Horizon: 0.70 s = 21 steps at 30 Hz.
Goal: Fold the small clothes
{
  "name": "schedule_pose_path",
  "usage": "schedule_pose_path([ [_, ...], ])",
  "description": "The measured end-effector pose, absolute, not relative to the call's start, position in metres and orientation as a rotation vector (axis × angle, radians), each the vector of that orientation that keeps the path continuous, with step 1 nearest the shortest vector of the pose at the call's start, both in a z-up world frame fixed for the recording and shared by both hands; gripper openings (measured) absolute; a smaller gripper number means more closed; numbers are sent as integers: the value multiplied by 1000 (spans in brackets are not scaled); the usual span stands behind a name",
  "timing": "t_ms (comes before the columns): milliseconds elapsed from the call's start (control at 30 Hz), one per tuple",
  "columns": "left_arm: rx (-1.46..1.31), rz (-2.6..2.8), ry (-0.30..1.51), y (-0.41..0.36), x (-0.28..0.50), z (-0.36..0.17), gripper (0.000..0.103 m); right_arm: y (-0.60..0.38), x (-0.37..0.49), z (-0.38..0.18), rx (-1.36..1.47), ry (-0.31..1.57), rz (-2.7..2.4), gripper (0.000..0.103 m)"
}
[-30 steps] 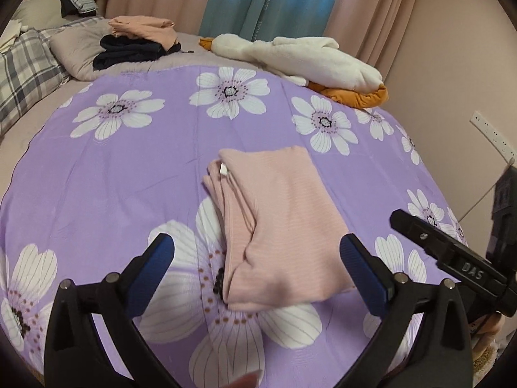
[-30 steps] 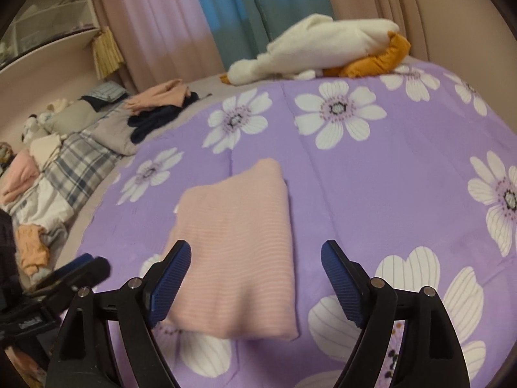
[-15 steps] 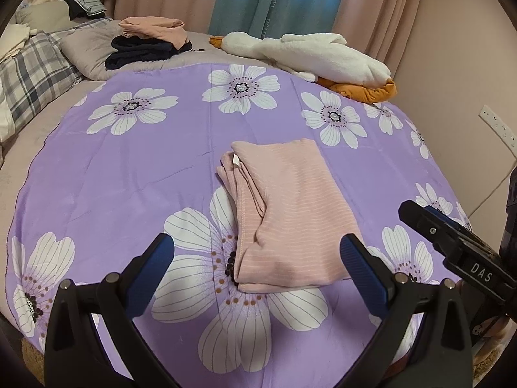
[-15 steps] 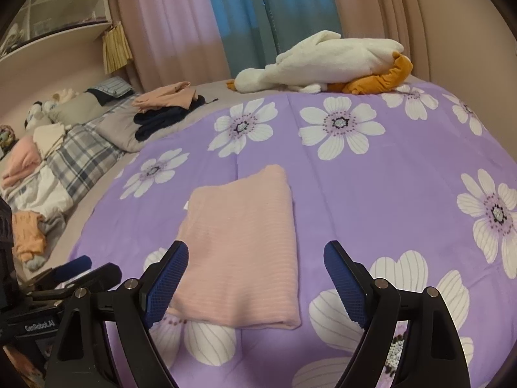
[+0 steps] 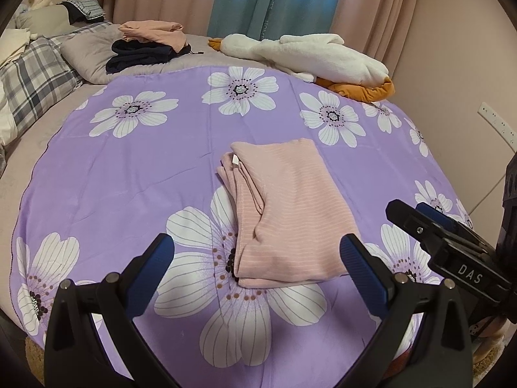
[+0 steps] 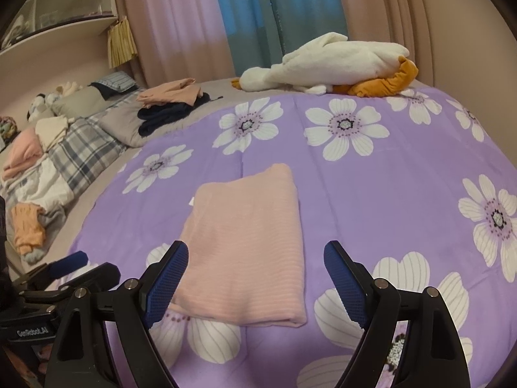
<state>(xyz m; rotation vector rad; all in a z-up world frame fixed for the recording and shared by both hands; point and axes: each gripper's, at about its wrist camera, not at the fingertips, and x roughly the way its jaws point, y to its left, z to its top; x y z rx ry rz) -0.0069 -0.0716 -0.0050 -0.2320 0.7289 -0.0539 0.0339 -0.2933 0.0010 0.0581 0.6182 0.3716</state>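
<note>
Pink garment (image 5: 290, 213), folded into a thick rectangle, lies on the purple flowered bedspread (image 5: 129, 174). It looks soft, light and limp, likely to sag or unfold if lifted by one corner; the stacked layered edge on its left side seems the surest place to pinch. The left gripper (image 5: 258, 258) and the right gripper (image 6: 255, 265) both hover just short of its near edge, jaws spread wide, holding nothing.

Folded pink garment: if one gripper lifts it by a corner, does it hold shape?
Probably not. The folded pink garment looks like soft knit with loose stacked layers along its left edge, so it would likely droop and unfold. Likely light, and unlikely to slide.
</note>
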Motion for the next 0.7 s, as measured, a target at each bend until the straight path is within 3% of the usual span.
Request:
schedule_pose_path([
  [700,-209,-76,740,-78,-9,-7,102,-293,34,0,58,627,360,86],
])
